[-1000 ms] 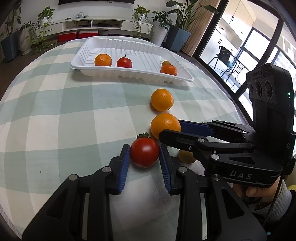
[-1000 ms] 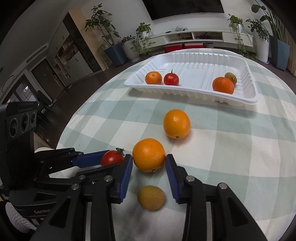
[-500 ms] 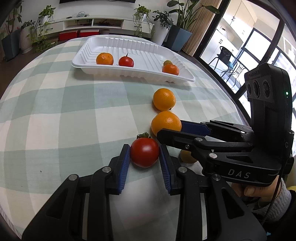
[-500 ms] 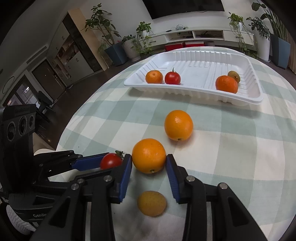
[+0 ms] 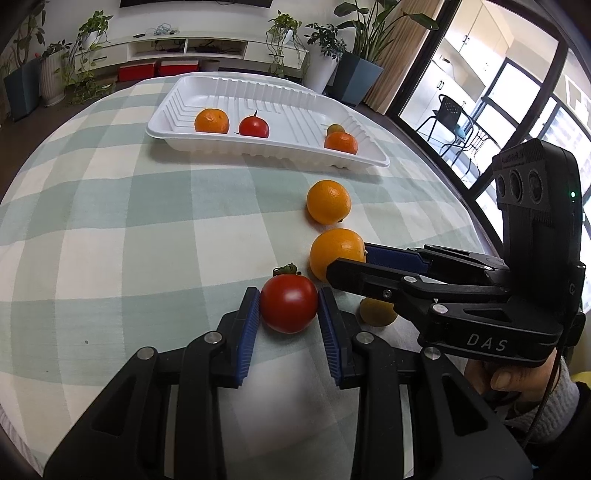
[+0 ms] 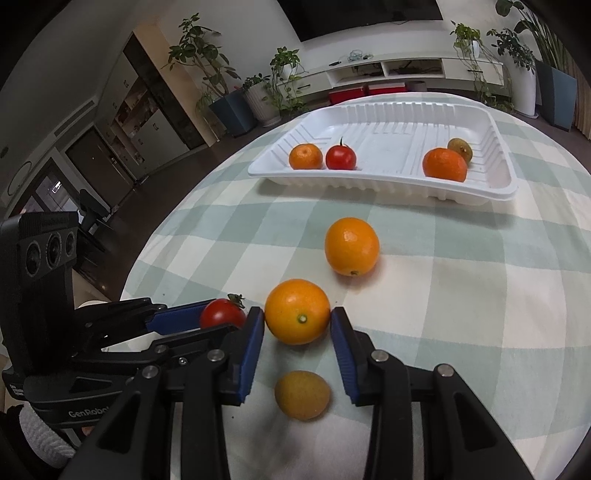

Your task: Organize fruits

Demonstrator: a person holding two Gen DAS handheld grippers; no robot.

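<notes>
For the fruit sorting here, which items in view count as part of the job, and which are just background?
Part of the job:
- tomato gripped by the left gripper
- orange gripped by the right gripper
- second orange, loose on the cloth
- small yellow fruit
- tray, already holding four fruits

Background:
- checked tablecloth
- potted plants
- TV shelf

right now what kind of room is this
Most likely a home living room: a low white media unit along the wall under a dark screen, potted plants around it, and a table with a checked cloth.
</notes>
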